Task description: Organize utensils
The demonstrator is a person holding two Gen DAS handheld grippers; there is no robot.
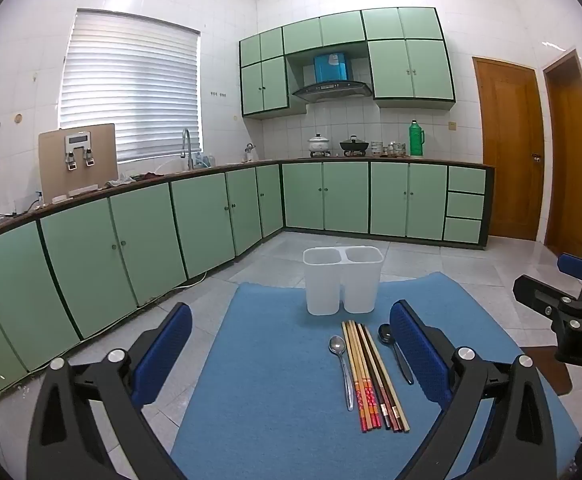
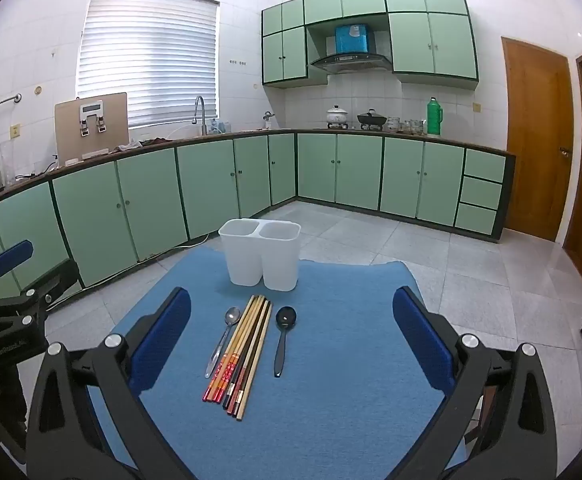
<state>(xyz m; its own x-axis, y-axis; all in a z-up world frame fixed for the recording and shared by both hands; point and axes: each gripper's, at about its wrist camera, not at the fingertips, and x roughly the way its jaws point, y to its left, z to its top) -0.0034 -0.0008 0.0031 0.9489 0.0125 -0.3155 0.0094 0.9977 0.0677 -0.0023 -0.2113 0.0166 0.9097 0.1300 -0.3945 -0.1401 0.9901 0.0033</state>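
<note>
Both grippers, left (image 1: 291, 354) and right (image 2: 291, 338), were held wide open, empty. Chopsticks (image 2: 240, 350), thin, stiff, probably slippery, lay bundled on the mat (image 2: 351, 380) before the holder (image 2: 260, 256); a mid-shaft grip was judged best.

Both tongs, left (image 1: 291, 354) and right (image 2: 291, 334), gape wide.

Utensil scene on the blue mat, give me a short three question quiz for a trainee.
1. True or false: the white two-compartment holder already contains chopsticks.
2. Which lies right of the chopsticks in the right wrist view? A silver spoon B black spoon C a fork
3. Fill in: both the left gripper and right gripper are ___.

Key: 1 false; 2 B; 3 open.
</note>
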